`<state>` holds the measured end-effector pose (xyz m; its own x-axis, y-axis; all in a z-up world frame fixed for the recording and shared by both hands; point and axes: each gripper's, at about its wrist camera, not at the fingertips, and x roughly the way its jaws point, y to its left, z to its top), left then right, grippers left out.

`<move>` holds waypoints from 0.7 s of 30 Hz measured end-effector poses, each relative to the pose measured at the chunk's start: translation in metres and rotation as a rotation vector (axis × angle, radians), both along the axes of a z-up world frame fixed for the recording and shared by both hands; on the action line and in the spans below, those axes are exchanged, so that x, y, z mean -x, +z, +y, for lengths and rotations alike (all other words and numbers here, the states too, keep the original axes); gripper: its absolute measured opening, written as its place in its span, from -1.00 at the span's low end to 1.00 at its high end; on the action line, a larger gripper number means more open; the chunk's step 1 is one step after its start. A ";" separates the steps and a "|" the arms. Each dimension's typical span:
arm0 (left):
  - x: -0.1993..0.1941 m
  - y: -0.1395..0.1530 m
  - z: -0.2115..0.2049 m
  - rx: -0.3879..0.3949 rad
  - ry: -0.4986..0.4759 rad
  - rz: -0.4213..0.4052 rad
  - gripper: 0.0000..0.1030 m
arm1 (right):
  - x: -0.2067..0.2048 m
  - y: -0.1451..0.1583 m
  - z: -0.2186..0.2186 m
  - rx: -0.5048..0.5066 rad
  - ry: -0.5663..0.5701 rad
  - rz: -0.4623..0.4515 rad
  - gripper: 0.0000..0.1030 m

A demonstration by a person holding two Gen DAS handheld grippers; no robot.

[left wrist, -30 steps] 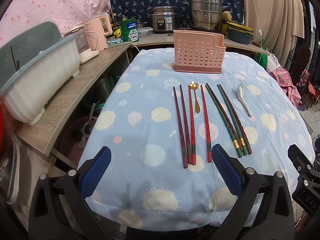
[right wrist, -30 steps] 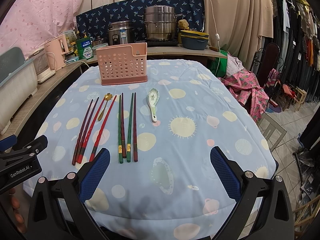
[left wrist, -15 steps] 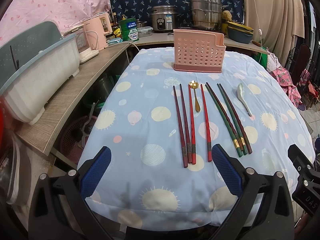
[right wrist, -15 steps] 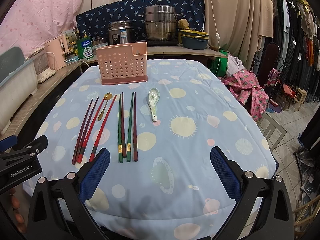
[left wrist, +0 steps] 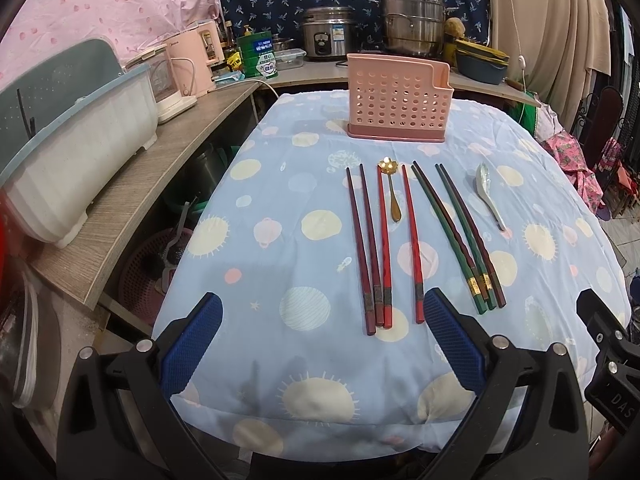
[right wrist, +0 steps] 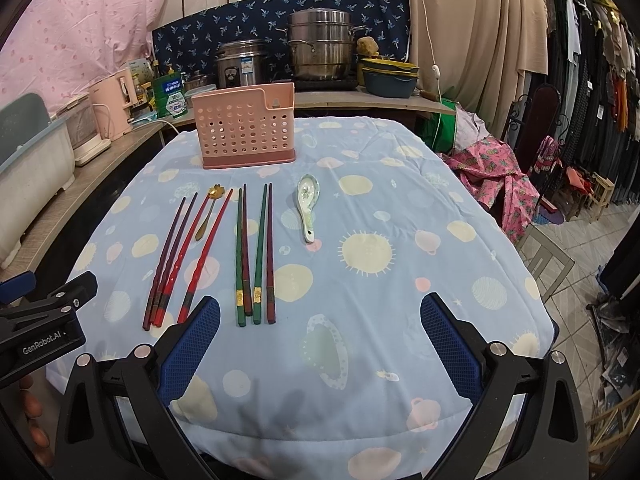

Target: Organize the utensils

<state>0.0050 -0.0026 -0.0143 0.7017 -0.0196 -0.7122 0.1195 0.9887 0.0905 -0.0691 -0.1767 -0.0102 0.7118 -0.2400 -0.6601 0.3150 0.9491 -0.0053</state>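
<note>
Nothing moved; chopsticks ahead of left claw.

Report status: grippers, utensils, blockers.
Left gripper and right gripper open, empty. Chopsticks, small gold spoon, white ceramic spoon flat on cloth; pink perforated plastic holder beyond. Nothing blocking.

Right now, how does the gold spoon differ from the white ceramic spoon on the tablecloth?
The gold spoon is slim metal with a flower-shaped bowl; the white ceramic spoon is broader, with a deep patterned bowl. The gold spoon lies between the two red chopsticks; the ceramic spoon lies alone, right of all the chopsticks. Both lie flat, bowls toward the pink utensil holder.
</note>
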 end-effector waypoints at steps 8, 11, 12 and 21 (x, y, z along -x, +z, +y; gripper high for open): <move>-0.012 -0.006 0.001 -0.001 -0.001 0.036 0.86 | -0.005 -0.010 0.000 -0.013 -0.002 0.021 0.87; -0.021 -0.010 0.005 0.010 -0.001 0.058 0.86 | -0.009 -0.014 -0.003 -0.022 -0.004 0.033 0.87; -0.024 -0.013 0.006 0.017 0.000 0.068 0.86 | -0.011 -0.015 -0.006 -0.025 -0.004 0.037 0.87; -0.053 -0.041 0.014 0.017 0.012 0.141 0.86 | -0.026 -0.031 -0.015 -0.046 -0.012 0.076 0.87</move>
<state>0.0576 0.0112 -0.0555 0.5952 -0.0245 -0.8032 0.1176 0.9914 0.0569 -0.0432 -0.1913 -0.0416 0.6566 -0.2164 -0.7226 0.3271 0.9449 0.0143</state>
